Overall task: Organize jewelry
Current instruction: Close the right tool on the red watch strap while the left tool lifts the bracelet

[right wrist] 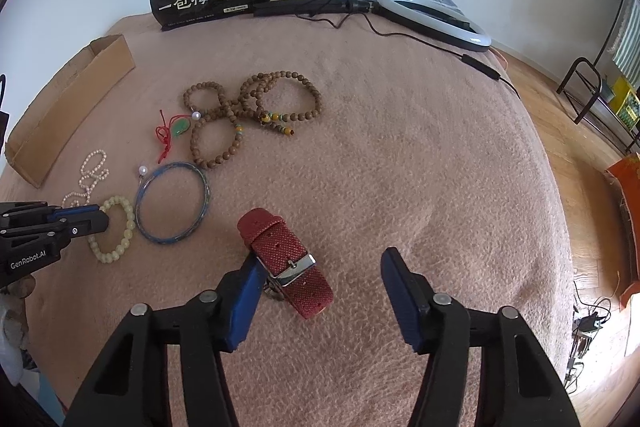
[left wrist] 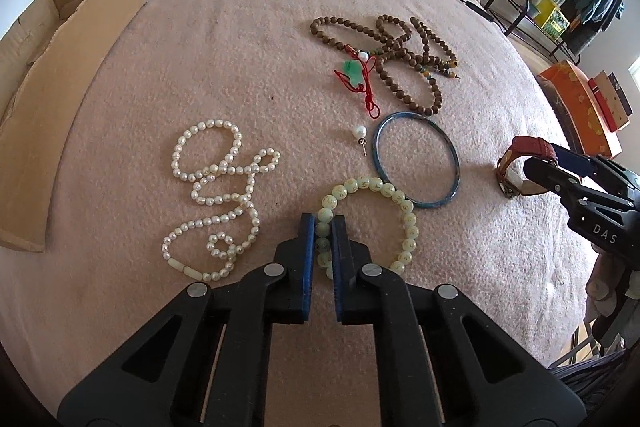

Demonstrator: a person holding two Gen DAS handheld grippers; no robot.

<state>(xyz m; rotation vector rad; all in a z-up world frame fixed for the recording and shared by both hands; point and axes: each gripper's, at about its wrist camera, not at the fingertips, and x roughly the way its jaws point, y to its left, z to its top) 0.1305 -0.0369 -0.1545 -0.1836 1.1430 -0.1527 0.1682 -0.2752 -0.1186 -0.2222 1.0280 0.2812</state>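
Left hand-held gripper [left wrist: 322, 227] pinching pale green bead bracelet [left wrist: 400, 199] on pink blanket [left wrist: 240, 67]; right hand-held gripper [right wrist: 320, 267] spread wide w/ red watch [right wrist: 288, 259] betw. fingers.

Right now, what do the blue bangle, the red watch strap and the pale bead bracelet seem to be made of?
Blue bangle: probably glass or stone; rigid, smooth, mottled blue.
Red watch strap: woven fabric, judging by its dotted weave; its buckle looks like polished metal.
Pale bead bracelet: glossy cream-green beads with gold markings, maybe jade or resin.
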